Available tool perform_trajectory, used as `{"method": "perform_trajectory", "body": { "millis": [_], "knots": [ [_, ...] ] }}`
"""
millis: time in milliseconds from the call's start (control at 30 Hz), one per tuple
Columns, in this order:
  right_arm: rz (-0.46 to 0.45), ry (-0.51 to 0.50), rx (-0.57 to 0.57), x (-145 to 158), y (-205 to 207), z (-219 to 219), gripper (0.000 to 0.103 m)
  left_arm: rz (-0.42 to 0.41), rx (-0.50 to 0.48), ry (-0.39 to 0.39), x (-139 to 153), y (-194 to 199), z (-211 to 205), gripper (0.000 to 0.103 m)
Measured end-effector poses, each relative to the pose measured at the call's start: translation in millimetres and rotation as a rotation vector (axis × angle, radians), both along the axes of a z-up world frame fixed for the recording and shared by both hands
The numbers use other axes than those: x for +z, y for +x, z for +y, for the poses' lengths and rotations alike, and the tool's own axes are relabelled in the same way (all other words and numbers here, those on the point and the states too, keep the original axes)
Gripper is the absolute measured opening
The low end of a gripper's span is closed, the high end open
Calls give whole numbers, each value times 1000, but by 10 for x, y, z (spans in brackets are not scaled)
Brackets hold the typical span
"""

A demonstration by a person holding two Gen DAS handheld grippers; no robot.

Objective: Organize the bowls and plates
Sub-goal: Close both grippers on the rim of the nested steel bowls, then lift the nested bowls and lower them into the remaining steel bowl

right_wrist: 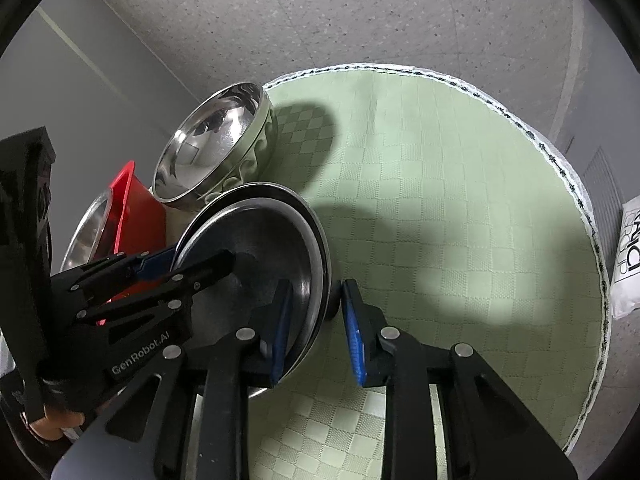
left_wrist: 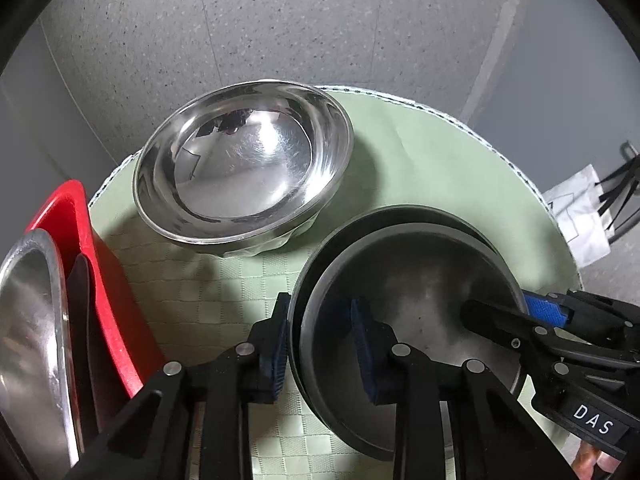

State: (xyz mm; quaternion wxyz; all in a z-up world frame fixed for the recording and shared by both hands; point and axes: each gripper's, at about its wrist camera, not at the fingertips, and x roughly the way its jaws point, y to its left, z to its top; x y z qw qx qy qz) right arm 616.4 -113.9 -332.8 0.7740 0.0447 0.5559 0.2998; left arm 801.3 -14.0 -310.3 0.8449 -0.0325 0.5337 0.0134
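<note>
Plates gripped at both rims

Plates (left_wrist: pixel 420 300): two dull grey metal ones, stacked, one nested in the other, standing on the pale green checked cloth (right_wrist: pixel 440 200) of the round surface. Upper plate has a matte, smudged inside and a raised rim.

Left tongs (left_wrist: pixel 322 346) straddle the near-left rim of the stack, one blue pad outside, one inside; clenched on the plates. Right tongs (right_wrist: pixel 314 326) straddle the opposite rim the same way; whether the outer pad touches the rim I cannot tell.

Shiny steel bowl (left_wrist: pixel 244 164) sits beyond the stack, just beside it, holding nothing but reflections. Red rack (left_wrist: pixel 100 280) at the left edge holds an upright steel dish (left_wrist: pixel 32 340) and a dark piece behind it.

White bag (right_wrist: pixel 630 256) on the speckled floor (left_wrist: pixel 280 20) off to the side.
</note>
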Motion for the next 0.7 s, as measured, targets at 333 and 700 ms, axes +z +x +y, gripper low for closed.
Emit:
{"method": "perform_trajectory", "body": {
  "millis": [333, 700],
  "knots": [
    [-42, 17, 5, 205, 30, -123, 26, -50, 8, -45, 190, -31, 29, 26],
    [-68, 71, 23, 462, 147, -157, 26, -95, 38, -51, 460, -88, 21, 26]
  ]
}}
